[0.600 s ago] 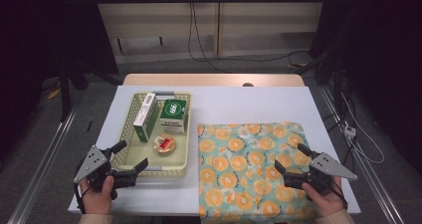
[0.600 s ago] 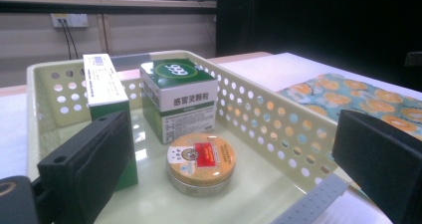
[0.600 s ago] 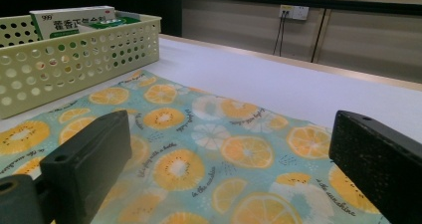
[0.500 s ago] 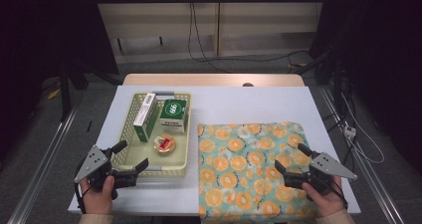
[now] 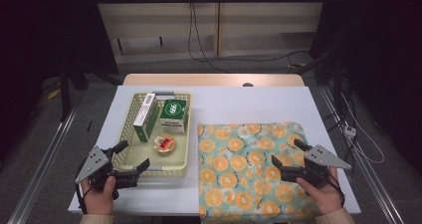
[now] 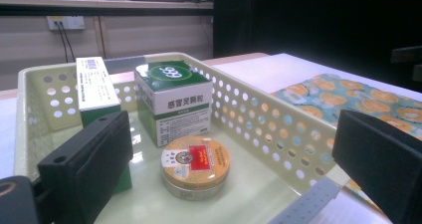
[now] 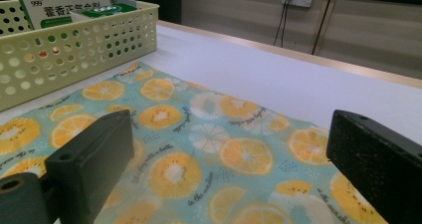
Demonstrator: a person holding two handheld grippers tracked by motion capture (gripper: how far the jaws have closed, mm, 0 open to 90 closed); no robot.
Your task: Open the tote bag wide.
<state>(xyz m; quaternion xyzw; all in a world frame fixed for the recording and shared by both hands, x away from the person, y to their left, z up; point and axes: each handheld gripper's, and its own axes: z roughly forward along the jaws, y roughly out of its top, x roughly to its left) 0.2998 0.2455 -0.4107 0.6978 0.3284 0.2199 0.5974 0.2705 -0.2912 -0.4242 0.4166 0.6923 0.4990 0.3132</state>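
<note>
Two grippers sit low at the near edge of the table, both with jaws spread wide and nothing between them; the left gripper (image 5: 133, 157) points at the near end of the one pale yellow perforated basket (image 5: 129, 156), its tips just at the rim; the right gripper (image 5: 288, 152) hovers over the single orange-slice patterned cloth (image 5: 244, 171) lying flat beside the basket; inside the basket are three things: one round tin (image 5: 164, 145), one green-and-white 999 medicine box (image 5: 173, 115), one slimmer white-and-green carton (image 5: 145, 116) standing against it.
</note>
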